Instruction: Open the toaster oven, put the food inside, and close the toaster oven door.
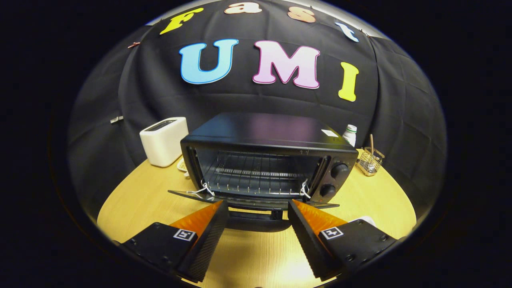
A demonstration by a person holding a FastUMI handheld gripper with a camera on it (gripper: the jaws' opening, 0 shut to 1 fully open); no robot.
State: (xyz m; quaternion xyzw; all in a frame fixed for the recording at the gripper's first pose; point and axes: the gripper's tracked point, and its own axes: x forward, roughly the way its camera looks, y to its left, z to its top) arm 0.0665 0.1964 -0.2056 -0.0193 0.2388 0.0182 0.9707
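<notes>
Claw [258,208] spread wide, nothing between its fingers, tips at the front edge of the lowered door [252,200], black toaster oven [268,160] just ahead — open, wire rack [256,174] bare, white toaster [164,141] beyond to the left, wire holder [370,161] beyond to the right, all on a wooden table [132,196].

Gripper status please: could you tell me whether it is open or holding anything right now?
Gripper: open, holding nothing, just before the toaster oven's lowered door.
</notes>
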